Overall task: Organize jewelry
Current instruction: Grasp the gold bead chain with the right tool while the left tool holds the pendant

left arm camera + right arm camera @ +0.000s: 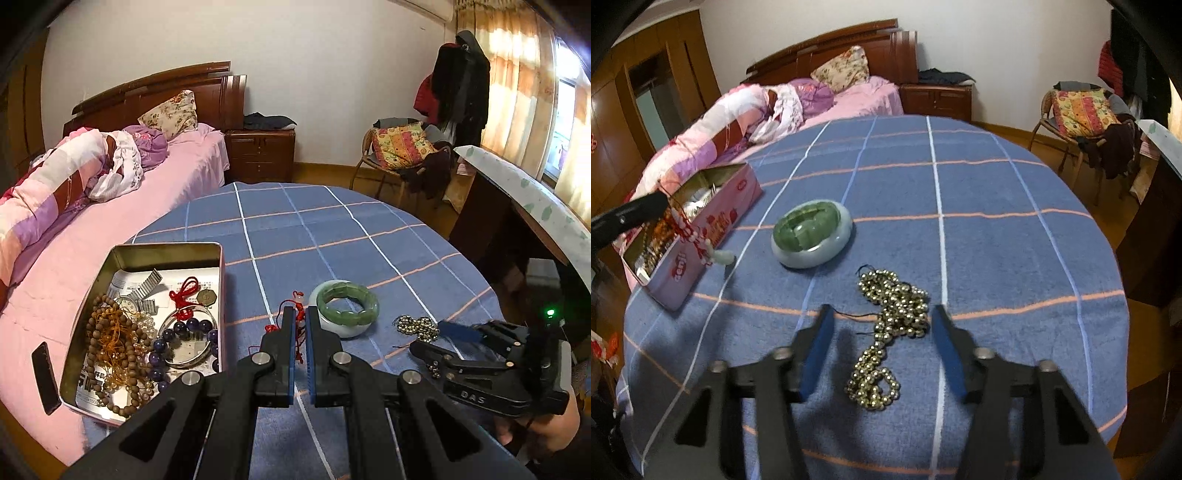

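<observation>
Now | left gripper (301, 314) pinches red cord (275, 326), tin (122, 254) at nine o'clock | right gripper (882, 321) gapes, empty, straddling gold beads (894, 317).

One pink tin (218, 295), two jade bangles (349, 302), one gold bead necklace (894, 332), one red-corded pendant (701, 243), two tools (301, 317)

Legible text:
- "DAS", raised letters on the body of the right gripper (424, 338).
- "denji", white lettering on the near pink side wall of the tin box (701, 254); its other print is unreadable.
- Printed paper lining (88, 387) the tin: characters too small to read.
</observation>
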`<action>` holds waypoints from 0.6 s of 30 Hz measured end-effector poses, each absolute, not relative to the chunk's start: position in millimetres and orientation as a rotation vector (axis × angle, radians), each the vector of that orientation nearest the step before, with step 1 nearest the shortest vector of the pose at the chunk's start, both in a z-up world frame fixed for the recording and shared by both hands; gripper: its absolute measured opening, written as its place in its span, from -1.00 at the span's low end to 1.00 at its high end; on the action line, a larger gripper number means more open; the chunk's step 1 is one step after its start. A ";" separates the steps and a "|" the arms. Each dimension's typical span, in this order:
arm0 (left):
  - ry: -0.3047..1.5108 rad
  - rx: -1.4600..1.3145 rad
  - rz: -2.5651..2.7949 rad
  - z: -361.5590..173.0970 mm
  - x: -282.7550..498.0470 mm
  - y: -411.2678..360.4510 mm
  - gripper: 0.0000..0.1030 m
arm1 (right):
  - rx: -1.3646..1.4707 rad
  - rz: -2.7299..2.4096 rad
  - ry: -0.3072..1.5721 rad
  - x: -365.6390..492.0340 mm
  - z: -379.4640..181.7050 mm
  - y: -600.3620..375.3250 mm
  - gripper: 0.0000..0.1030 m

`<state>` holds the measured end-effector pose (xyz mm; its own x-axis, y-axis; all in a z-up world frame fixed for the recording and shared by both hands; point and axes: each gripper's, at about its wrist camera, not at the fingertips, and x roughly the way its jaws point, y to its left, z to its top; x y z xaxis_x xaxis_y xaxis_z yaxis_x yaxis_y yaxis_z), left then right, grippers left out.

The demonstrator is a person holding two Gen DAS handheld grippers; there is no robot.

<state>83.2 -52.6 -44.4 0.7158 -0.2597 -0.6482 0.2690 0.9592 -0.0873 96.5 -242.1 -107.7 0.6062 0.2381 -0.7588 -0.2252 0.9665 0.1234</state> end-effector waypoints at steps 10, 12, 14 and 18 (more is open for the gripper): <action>0.692 0.001 -0.292 -33.0 78.9 -47.0 -0.93 | 0.065 0.291 0.801 87.5 -91.7 -250.3 -0.76; 0.683 -0.002 -0.291 -27.6 78.1 -44.7 -0.93 | 0.072 0.292 0.774 85.4 -80.0 -248.6 -0.76; 0.676 -0.003 -0.289 -22.6 78.2 -43.4 -0.93 | 0.075 0.296 0.745 81.4 -68.2 -248.3 -0.76; 0.656 -0.005 -0.283 -12.0 75.4 -38.4 -0.93 | 0.074 0.313 0.693 76.1 -47.3 -243.5 -0.76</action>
<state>75.4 -38.4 -12.0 0.7551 -0.2613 -0.6013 0.2583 0.9615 -0.0934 76.1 -243.5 -47.3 0.7247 0.3084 -0.6162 -0.2593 0.9506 0.1708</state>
